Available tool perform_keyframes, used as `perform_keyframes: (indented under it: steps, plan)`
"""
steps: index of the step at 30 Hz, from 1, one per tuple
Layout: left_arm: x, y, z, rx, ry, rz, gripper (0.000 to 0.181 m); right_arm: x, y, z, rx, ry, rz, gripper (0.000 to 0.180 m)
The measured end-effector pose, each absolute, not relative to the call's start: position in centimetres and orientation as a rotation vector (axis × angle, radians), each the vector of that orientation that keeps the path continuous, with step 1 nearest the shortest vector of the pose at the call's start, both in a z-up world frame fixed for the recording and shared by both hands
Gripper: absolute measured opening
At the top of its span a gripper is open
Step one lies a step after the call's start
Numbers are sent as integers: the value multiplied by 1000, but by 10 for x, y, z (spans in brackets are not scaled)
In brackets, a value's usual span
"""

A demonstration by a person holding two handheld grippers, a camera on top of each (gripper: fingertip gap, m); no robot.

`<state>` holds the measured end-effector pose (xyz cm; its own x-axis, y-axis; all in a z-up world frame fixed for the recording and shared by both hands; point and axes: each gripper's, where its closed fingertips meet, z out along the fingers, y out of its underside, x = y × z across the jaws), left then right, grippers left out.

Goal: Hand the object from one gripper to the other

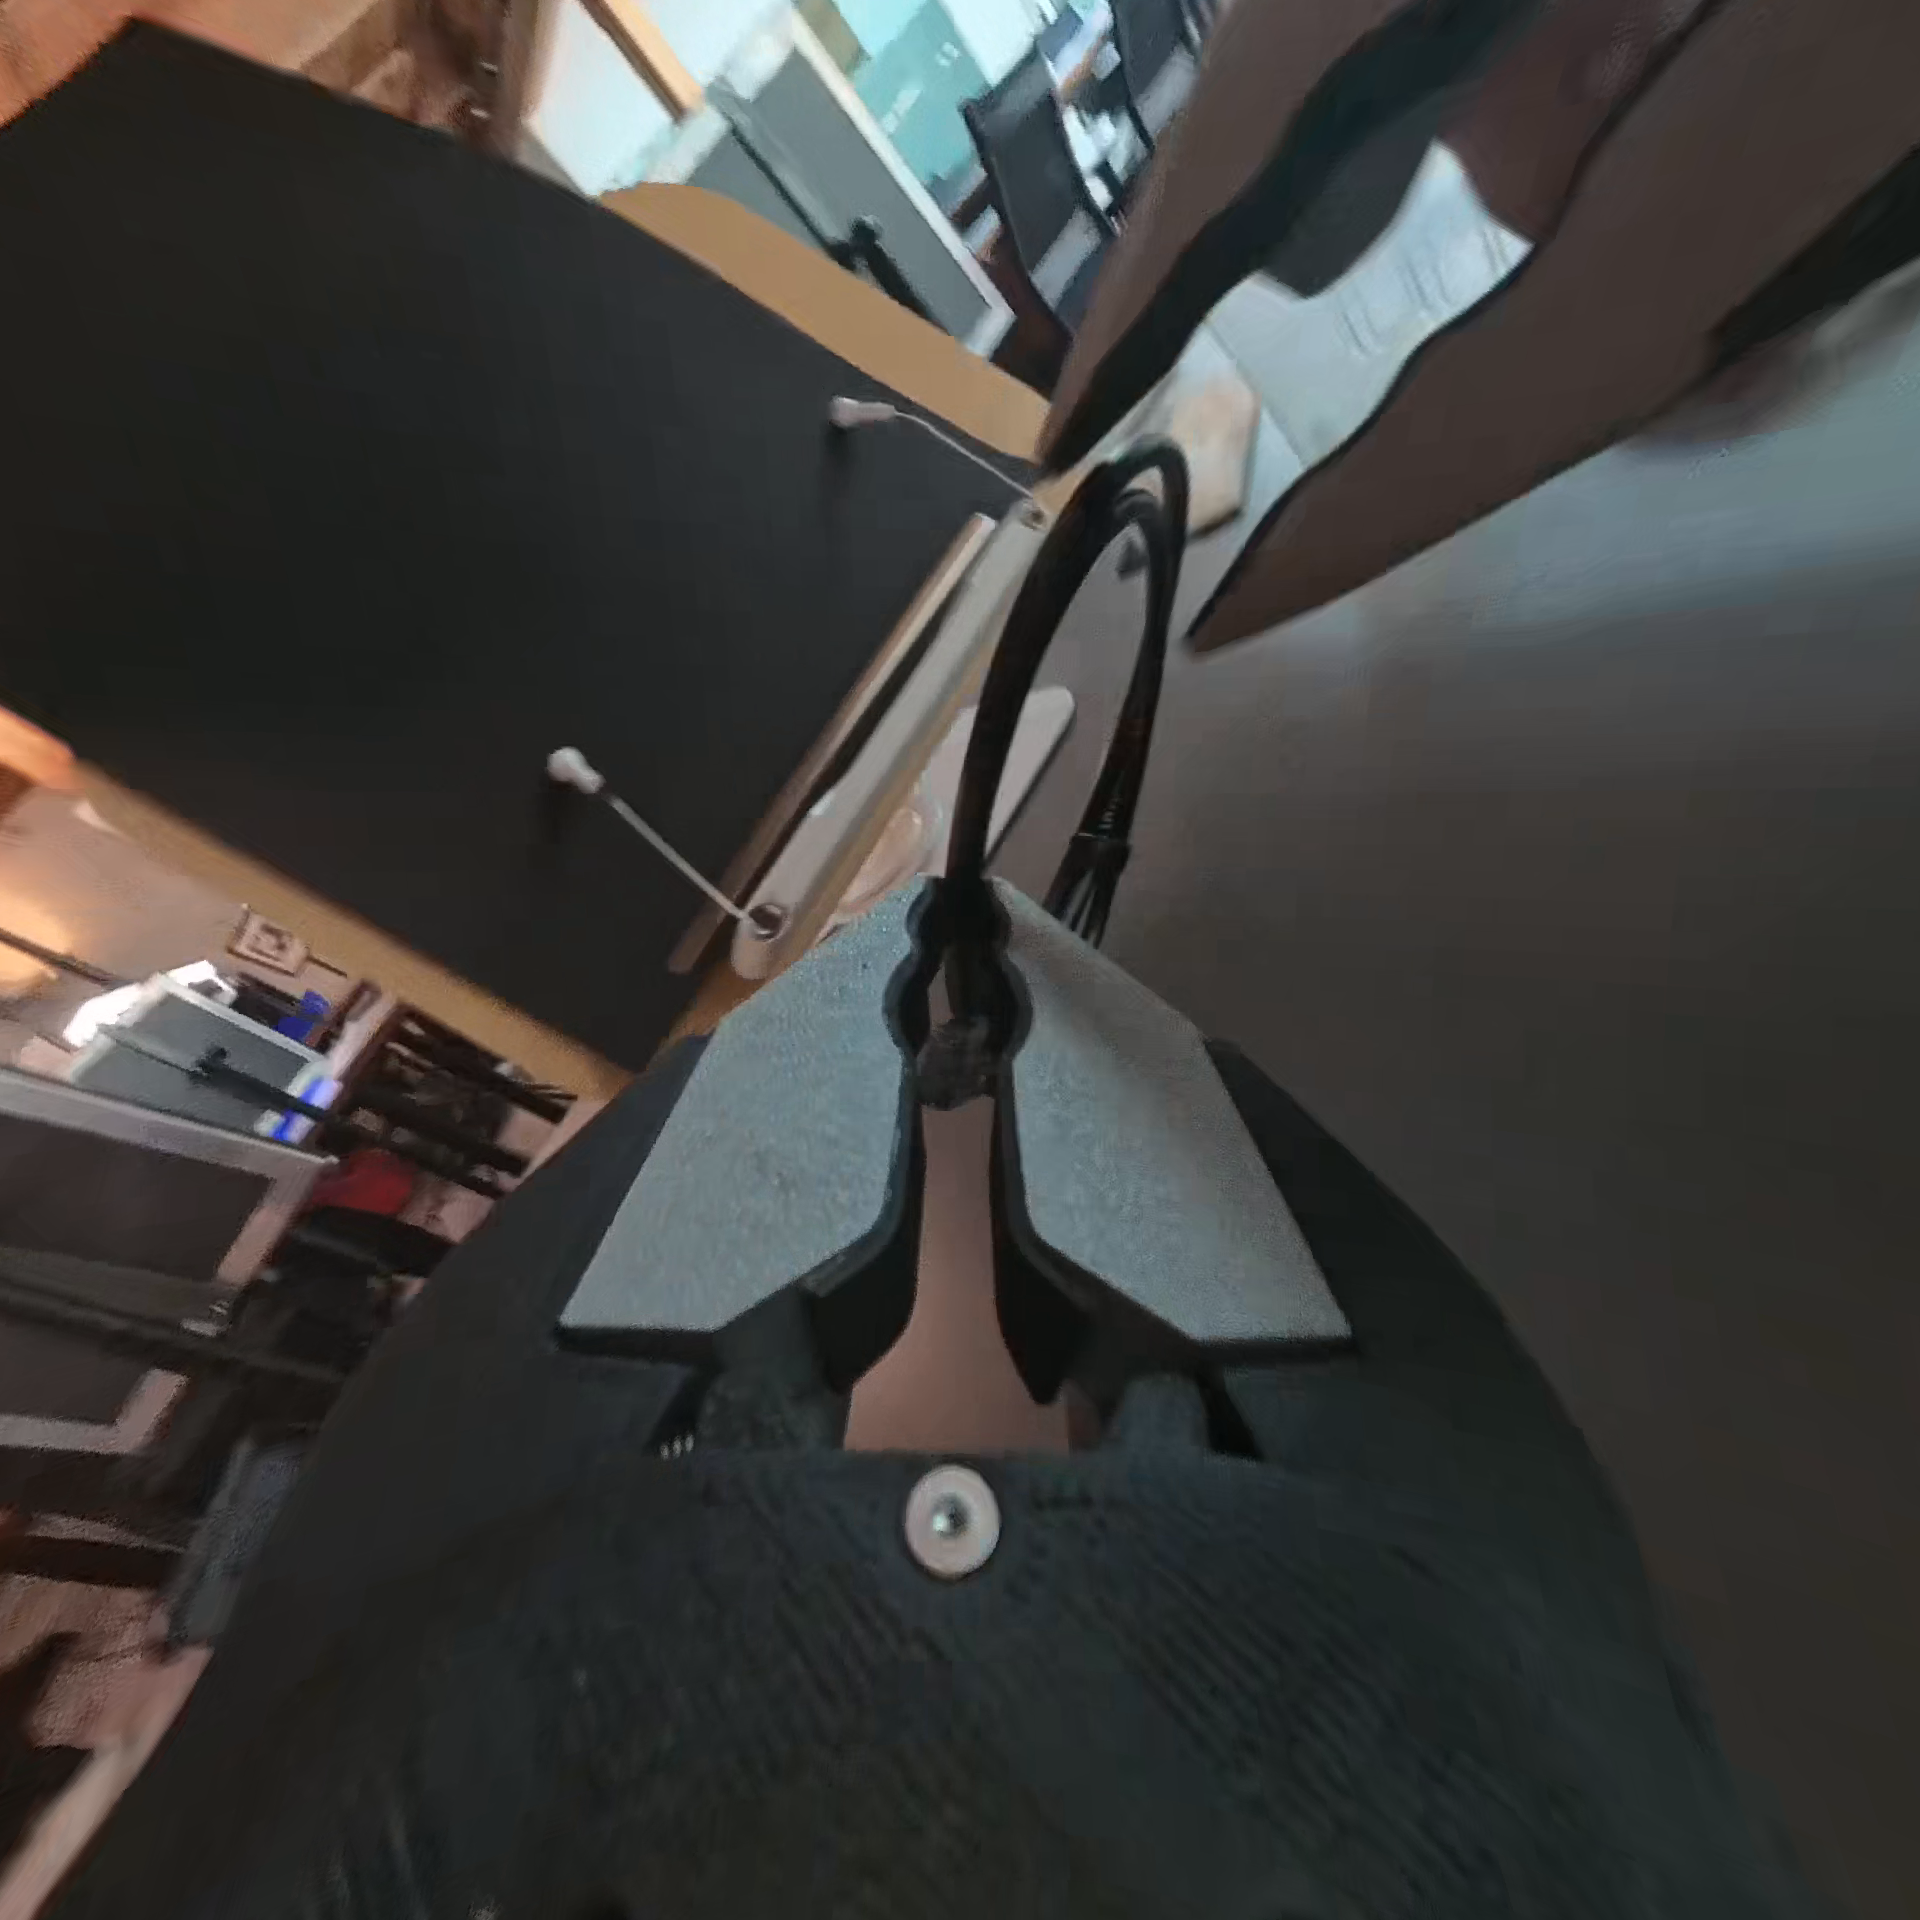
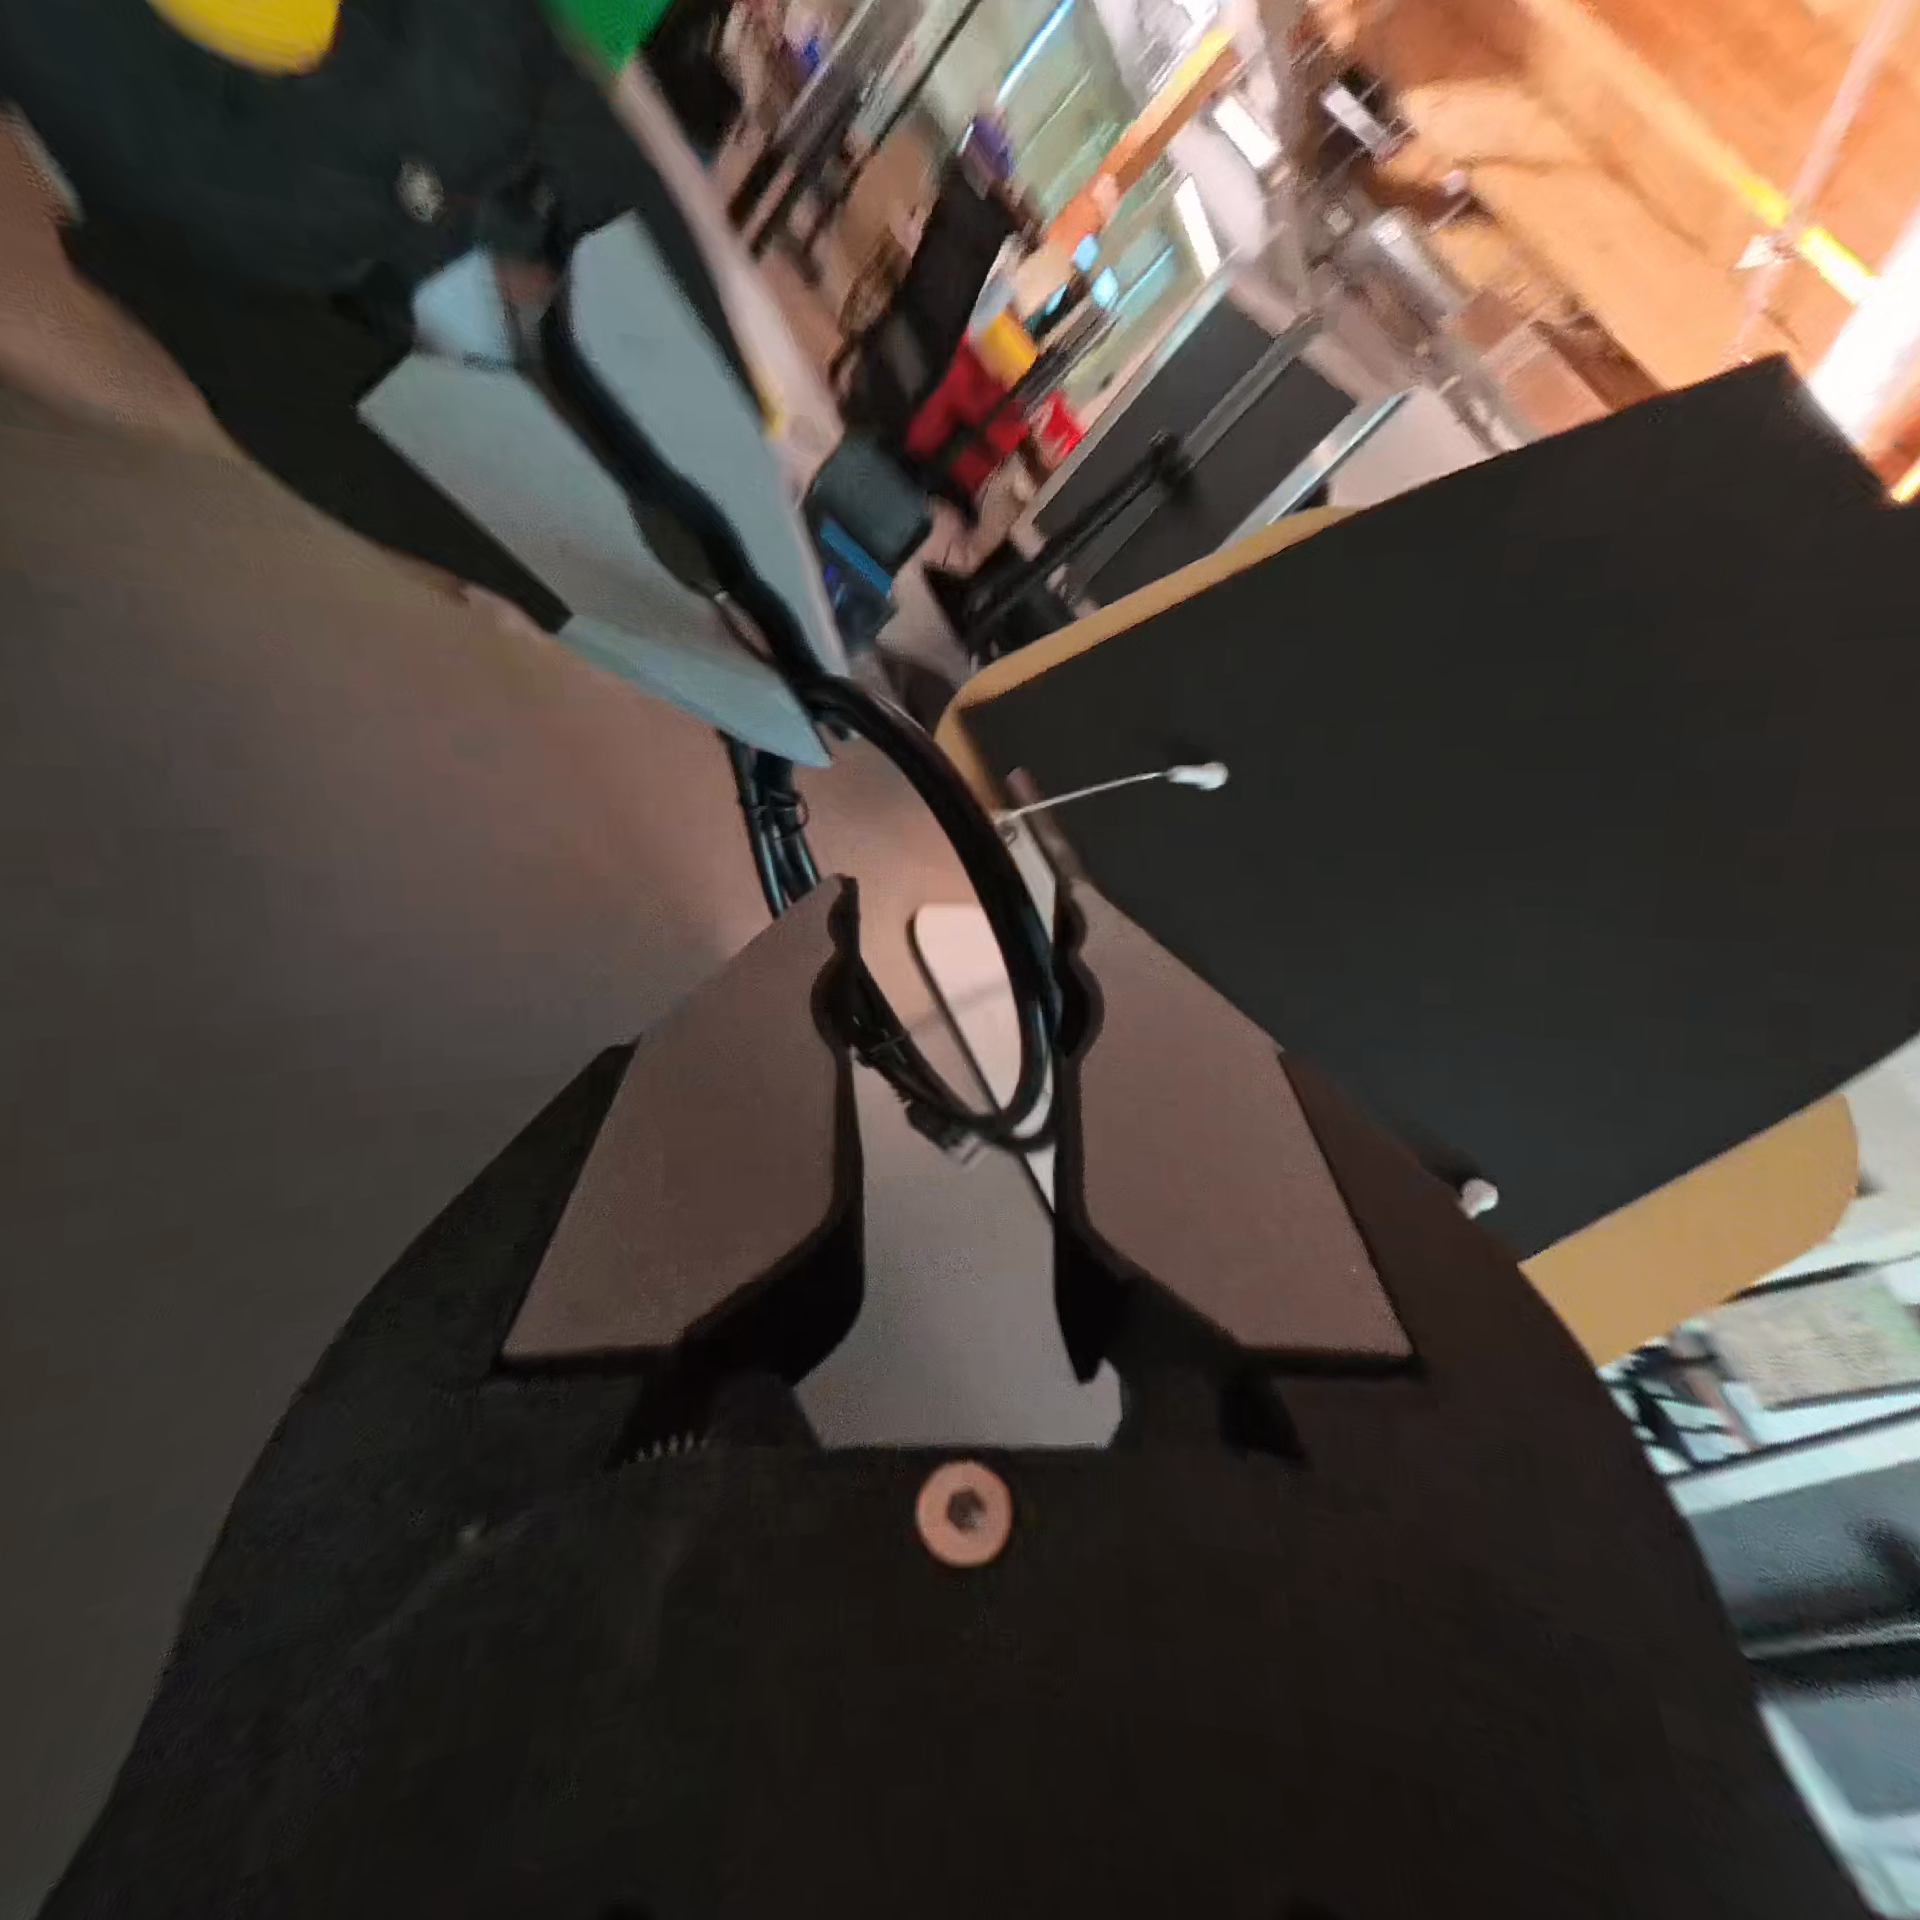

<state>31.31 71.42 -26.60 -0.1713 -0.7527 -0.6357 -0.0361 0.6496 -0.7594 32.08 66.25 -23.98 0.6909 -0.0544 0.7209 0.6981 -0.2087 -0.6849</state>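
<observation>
Between the fingertips of our left hand-held gripper (image 1: 958, 961) sits the object, a coiled black cable (image 1: 1081, 665): the jaws are closed on one strand, and the loop arcs up ahead of the tips while its bundled end hangs just to their right, above the grey desk (image 1: 1558, 1039). Moving right, our right hand-held gripper (image 2: 956, 940) stands partly open with the far part of the loop lying in the gap between its fingers; we judge it has not clamped yet. The risk from here is a dropped or snagged cable: if the left releases before the right closes, the loop could slide out, or the right could pinch only one loose strand. Motion blur smears both views, so we cannot tell whether the cable touches the right fingers, and the coil's tie is hard to make out.
</observation>
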Motion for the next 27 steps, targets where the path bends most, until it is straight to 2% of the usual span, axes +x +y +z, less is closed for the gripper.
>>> perform_keyframes:
  steps: [3,6,11,14,18,21,22,23,27]
  plan:
    - [301,726,-238,-707,1509,-1007,2,325,651,-218,-1613,-335,-427,34]
    - [282,722,-205,-664,1381,-1349,2,338,650,-221,-1646,-176,-192,50]
    - [270,717,-191,-637,1315,-1580,2,327,648,-210,-1542,-155,8,42]
    - [266,719,-185,-615,1267,-1597,2,343,648,-209,-1542,-63,-37,63]
    - [261,720,-173,-638,1170,-1722,2,326,647,-208,-1528,-70,202,47]
    - [268,695,-183,-621,1253,-1768,2,315,651,-202,-1463,-80,271,46]
    - [272,685,-189,-627,1292,-1779,2,315,650,-200,-1448,-88,249,21]
    - [276,680,-195,-651,1321,-1782,2,318,647,-195,-1420,-106,219,13]
    - [308,694,-240,-977,1519,-1556,6,352,643,-204,-1538,-77,-16,11]
